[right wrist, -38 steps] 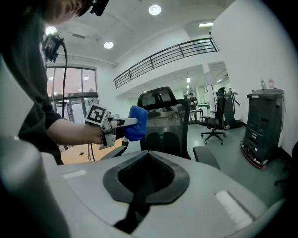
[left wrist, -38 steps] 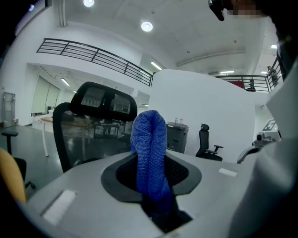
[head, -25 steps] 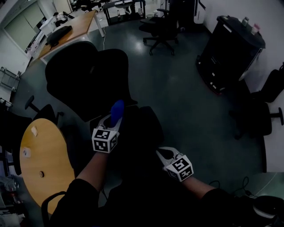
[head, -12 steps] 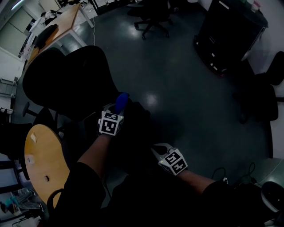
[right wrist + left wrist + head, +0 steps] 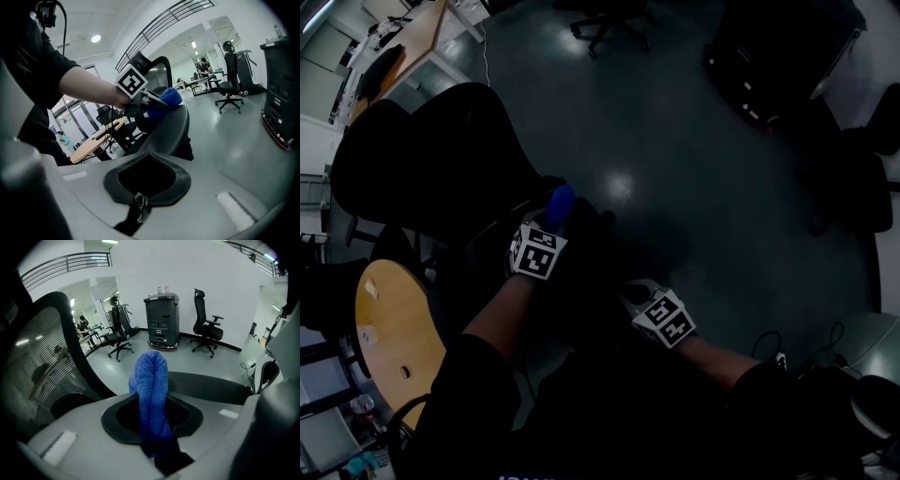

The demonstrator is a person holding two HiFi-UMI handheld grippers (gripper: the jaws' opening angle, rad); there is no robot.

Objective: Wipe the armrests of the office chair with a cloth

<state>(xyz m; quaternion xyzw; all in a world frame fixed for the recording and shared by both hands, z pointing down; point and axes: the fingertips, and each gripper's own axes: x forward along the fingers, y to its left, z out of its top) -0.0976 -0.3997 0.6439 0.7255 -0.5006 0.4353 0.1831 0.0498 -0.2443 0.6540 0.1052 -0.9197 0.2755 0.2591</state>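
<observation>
- One round wooden table [image 5: 389,328] sits at the far left.
- One office chair [image 5: 431,159] stands beside it, showing its dark mesh back.
- The left gripper [image 5: 548,223] has its jaws clamped on the single blue cloth [image 5: 560,202]. The cloth's folded end juts forward, right at the chair's armrest [image 5: 206,387].
- The right gripper [image 5: 633,292] has its jaws pressed together with nothing between them. It is apart from the left one and nearer the person.
- One black cabinet [image 5: 769,66] stands at the upper right, with two other chairs [image 5: 206,331] flanking it.
</observation>
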